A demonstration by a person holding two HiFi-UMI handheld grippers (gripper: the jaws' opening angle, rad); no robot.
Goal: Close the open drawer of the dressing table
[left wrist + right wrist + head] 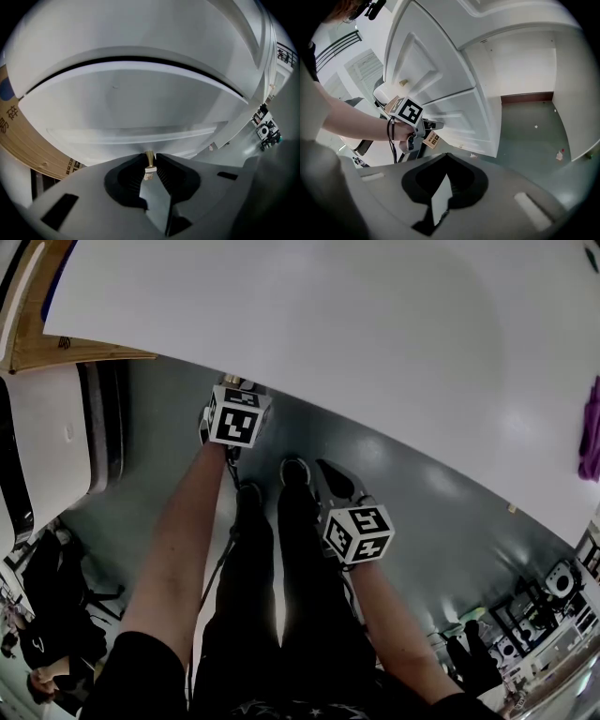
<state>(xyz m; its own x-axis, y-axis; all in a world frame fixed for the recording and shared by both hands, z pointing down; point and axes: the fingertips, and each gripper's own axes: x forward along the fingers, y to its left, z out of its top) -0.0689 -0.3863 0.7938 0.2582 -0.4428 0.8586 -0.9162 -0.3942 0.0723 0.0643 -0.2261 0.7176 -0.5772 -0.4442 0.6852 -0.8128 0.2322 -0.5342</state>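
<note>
The left claw [149, 154] gripped the brass knob [149, 161] of the white drawer [131, 108], whose long front ran level beneath the tabletop [328, 334], facing the claw. The right claw [446, 155], closed and empty, hung above the floor [529, 140].

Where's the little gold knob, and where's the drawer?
knob [149, 158], left gripper view, on its gold stem.
drawer [131, 112], left gripper view, on its white front, above the knob.
</note>
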